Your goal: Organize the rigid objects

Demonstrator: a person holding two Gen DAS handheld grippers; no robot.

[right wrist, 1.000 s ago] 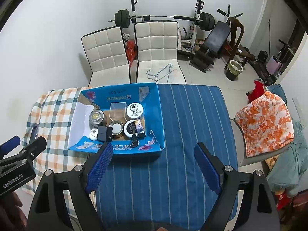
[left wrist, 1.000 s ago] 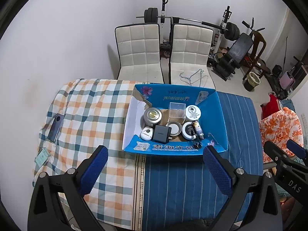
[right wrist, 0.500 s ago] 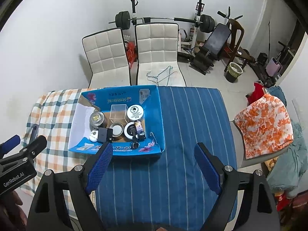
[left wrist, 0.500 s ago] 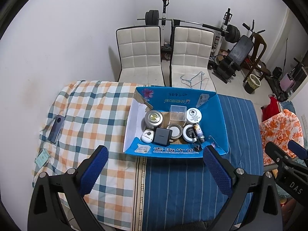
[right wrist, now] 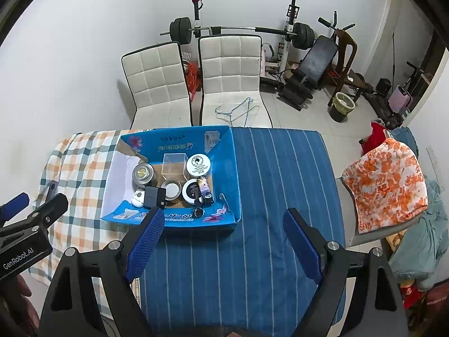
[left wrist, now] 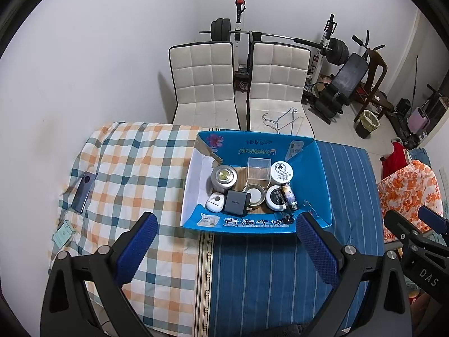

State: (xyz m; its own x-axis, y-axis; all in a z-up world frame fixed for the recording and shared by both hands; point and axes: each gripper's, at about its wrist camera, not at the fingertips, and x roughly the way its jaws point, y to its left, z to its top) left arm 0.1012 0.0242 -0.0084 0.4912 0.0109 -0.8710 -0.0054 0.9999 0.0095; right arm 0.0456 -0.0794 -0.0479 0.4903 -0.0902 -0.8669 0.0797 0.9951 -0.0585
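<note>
Blue cardboard box [left wrist: 320, 168] holds tins [left wrist: 224, 177], a clear cube [left wrist: 258, 165]; each hand-held gripper [left wrist: 226, 241] [right wrist: 223, 237] gapes, empty.

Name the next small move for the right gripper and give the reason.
Probably lower the open right gripper toward the blue cardboard box: both grippers hover empty above the table, and the black keys lie nearest on its front flap.

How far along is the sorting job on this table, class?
Done: the blue box already holds the metal tin, clear cube, black charger and jars. In hand: nothing; left gripper and right gripper hover open. Left: the phone lies outside the box on the checked cloth.
</note>
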